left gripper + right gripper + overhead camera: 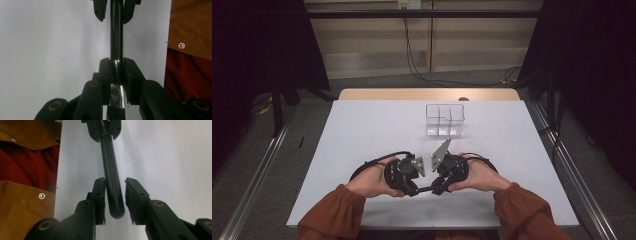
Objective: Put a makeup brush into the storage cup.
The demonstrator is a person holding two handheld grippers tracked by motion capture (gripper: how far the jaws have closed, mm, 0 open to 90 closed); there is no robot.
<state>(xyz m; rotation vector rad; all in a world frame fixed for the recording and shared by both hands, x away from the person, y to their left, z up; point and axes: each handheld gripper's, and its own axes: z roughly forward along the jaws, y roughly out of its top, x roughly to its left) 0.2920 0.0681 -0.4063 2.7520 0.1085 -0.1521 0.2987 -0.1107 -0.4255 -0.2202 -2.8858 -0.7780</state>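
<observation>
A slim black pen (425, 189) hangs level between my two grippers, just above the near part of the white table (362, 130). My left gripper (414, 191) is shut on one end; in the left gripper view its pads (116, 62) clamp the shiny metal section of the pen (116, 37). My right gripper (437, 189) faces it from the other side. In the right gripper view the rounded end of the pen (111, 175) lies between its jaws (114, 182), against the left pad, with a clear gap to the right pad.
A clear plastic organiser (443, 120) with compartments stands at the far middle of the table. A wooden strip (427, 94) runs along the far edge. Both hands in brown sleeves (332, 215) rest near the front edge.
</observation>
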